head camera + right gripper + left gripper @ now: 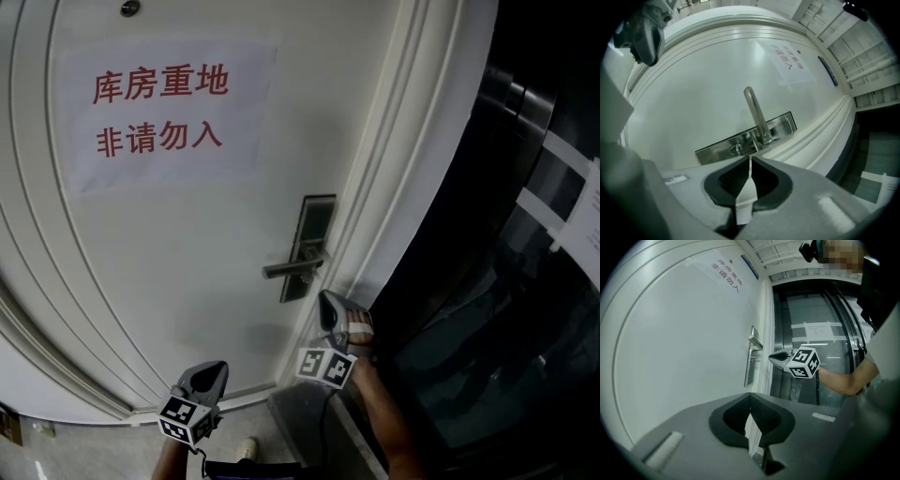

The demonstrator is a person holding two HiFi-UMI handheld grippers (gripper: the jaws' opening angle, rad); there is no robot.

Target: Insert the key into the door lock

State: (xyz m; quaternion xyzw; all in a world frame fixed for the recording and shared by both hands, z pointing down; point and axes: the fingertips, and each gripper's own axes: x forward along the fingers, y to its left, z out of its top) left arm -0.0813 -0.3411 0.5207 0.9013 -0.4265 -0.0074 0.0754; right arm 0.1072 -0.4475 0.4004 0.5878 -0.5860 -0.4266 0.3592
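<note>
A steel lock plate [307,246] with a lever handle [292,267] sits on the white door [187,262]. My right gripper [327,300] is held just below and right of the plate, pointing at it. In the right gripper view its jaws [750,160] meet at the tips; the keyhole [736,149] is just beyond them, beside the lever [757,115]. I see no key. My left gripper [219,368] hangs lower left, away from the lock, with its jaws [750,397] closed and empty. From there the right gripper [780,356] shows near the plate [751,364].
A paper sign with red characters [159,112] is taped high on the door. The white door frame [412,187] runs along the lock side. Dark glossy lift doors [506,281] stand to the right. A person's forearm [389,422] carries the right gripper.
</note>
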